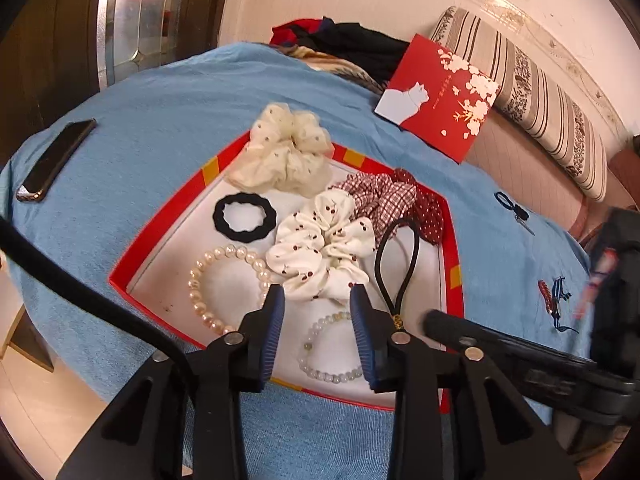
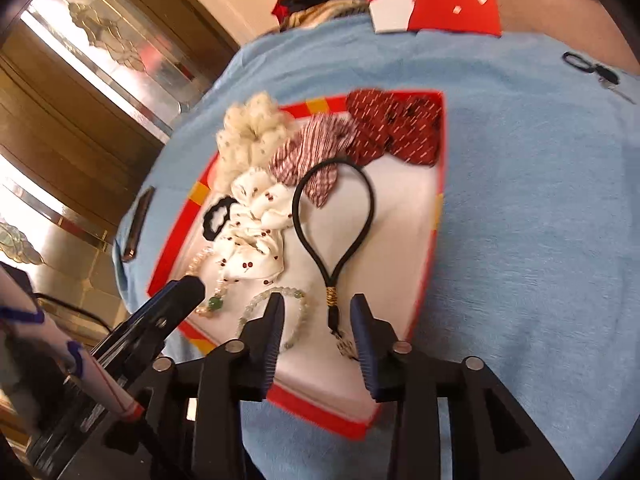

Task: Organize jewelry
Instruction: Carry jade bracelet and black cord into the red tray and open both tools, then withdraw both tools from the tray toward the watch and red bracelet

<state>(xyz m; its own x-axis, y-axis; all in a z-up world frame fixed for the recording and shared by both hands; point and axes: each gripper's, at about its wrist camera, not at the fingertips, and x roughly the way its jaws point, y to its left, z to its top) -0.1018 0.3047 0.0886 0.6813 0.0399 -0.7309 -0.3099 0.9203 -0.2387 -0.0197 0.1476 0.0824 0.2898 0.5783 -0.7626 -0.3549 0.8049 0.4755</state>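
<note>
Jewelry and hair ties already lie in the red box (image 1: pixel 454 240), with the pale bead bracelet (image 1: pixel 328 350) between the wide, empty jaws of both grippers, so little looks left to sort.

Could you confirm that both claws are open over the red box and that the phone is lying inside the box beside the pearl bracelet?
Not quite: the phone lies outside the red box, on the blue cloth, as the left wrist view shows. The left claw and right claw are indeed open over the box, where the pearl bracelet lies.
</note>
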